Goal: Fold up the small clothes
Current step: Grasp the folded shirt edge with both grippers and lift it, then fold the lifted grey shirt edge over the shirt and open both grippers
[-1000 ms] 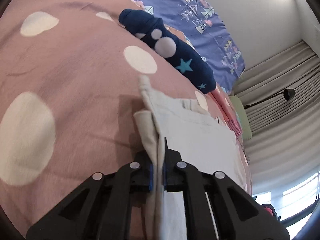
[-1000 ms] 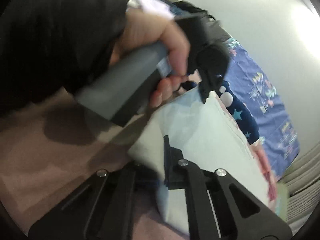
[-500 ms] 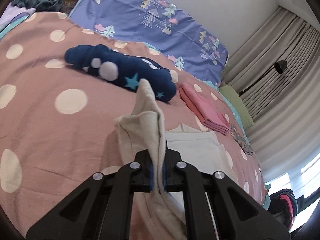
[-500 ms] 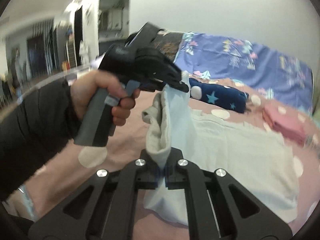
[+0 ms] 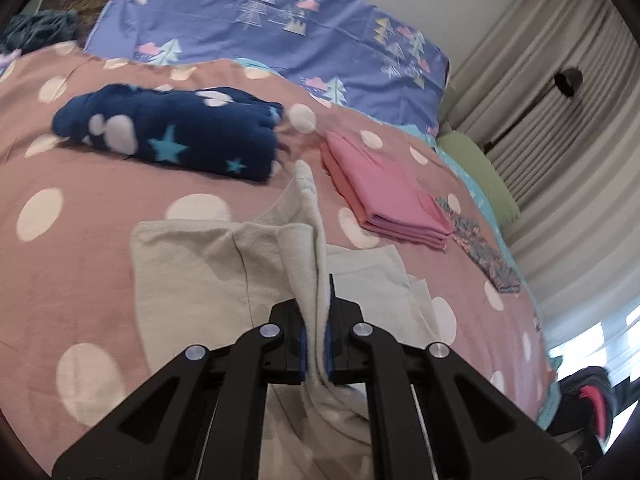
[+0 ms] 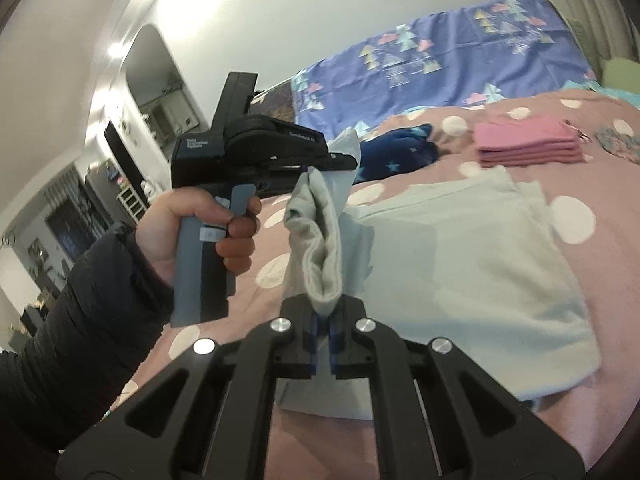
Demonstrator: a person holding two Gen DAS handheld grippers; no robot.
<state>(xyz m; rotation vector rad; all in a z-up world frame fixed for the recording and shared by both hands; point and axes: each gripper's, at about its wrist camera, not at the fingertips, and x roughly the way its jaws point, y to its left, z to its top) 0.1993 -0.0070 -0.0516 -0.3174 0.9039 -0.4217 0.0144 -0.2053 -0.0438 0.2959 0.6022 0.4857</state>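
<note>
An edge of the pale grey-beige garment (image 5: pixel 192 264) is pinched between the closed jaws of the left gripper (image 5: pixel 315 344), and the fabric is lifted into a ridge above the pink polka-dot bedspread (image 5: pixel 80 192). In the right wrist view, another raised fold of the same garment is clamped by the right gripper (image 6: pixel 323 340); the rest is spread flat on the bed, to the right. The garment type cannot be made out. The near hem is hidden behind both gripper bodies. Farther off, a folded navy star-print item (image 5: pixel 168 132) and folded pink cloths (image 5: pixel 384 196) are seen. The left hand (image 6: pixel 192 228) is seen on its grey handle.
</note>
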